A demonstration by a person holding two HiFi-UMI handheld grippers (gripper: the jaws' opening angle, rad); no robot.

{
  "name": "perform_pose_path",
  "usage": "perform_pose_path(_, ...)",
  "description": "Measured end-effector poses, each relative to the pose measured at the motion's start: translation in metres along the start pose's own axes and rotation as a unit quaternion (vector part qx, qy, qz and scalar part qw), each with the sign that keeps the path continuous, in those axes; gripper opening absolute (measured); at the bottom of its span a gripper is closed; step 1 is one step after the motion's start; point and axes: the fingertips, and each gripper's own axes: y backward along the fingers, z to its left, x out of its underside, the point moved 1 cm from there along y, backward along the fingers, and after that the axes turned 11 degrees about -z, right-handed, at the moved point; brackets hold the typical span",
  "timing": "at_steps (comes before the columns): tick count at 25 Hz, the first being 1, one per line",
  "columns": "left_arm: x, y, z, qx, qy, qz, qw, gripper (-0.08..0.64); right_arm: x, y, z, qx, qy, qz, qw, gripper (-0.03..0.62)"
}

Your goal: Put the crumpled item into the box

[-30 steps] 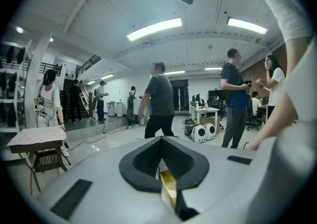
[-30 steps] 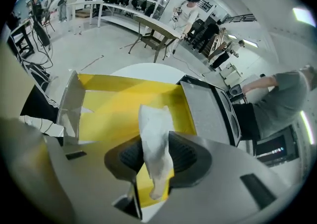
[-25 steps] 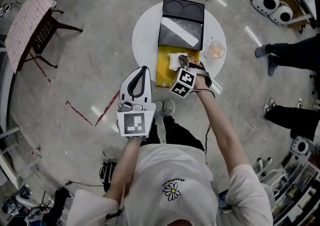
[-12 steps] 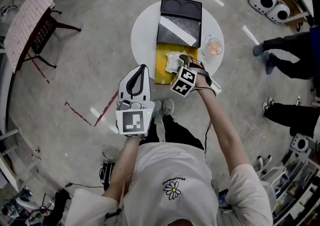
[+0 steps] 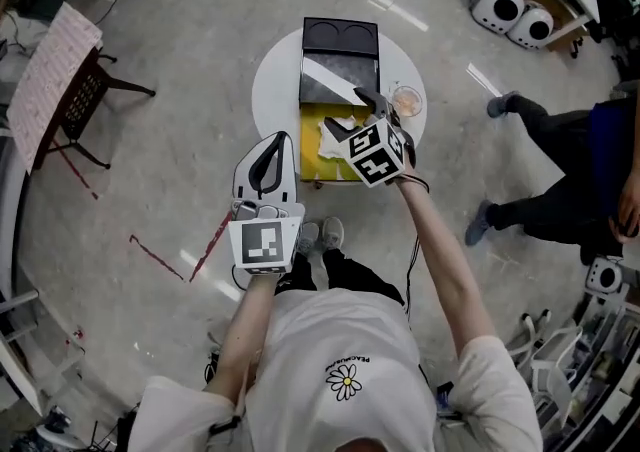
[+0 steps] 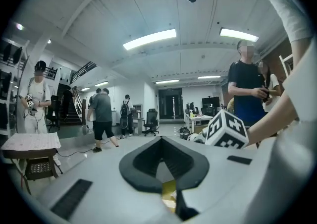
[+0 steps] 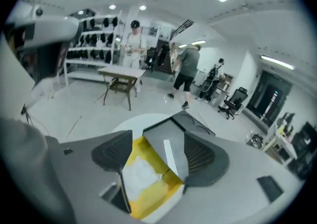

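Glossy grey floor (image 5: 150,140), ceiling strip lights (image 6: 148,39), perhaps shelving (image 7: 94,37) along one wall.

Open-plan robotics lab. Round white bench (image 5: 272,90) stands on polished concrete floor (image 5: 170,170). White rounded machines (image 5: 497,8) sit on the floor to the bench's right. Strip ceiling lights (image 6: 148,39), office chair (image 6: 151,120), desks with monitors (image 6: 210,103), storage rack (image 7: 94,44) and standing people ring the bench.

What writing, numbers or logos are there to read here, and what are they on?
Nothing here reads clearly.
shirt: curved print above a daisy, too small to read.
left cube and right cube: black-and-white square patterns, not letters.
pink sheet: fine print, too small to read.
box: no writing visible.
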Motion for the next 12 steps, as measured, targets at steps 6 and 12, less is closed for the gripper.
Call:
perform_pose_path(6, -0.035, -0.009, -0.01, 0.028, -0.013, -0.035, 0.9989, 0.001, -0.089, 0.063, -0.042, 0.072, -0.152, -0.169, 0.971, 0.327)
perform_pose_path(12, -0.065, -0.01, -0.025, 0.051, -0.02, -0.065, 0.9964, 0.0, -0.135, 0.145, -0.054, 0.131, -0.208, -0.279, 0.928, 0.252)
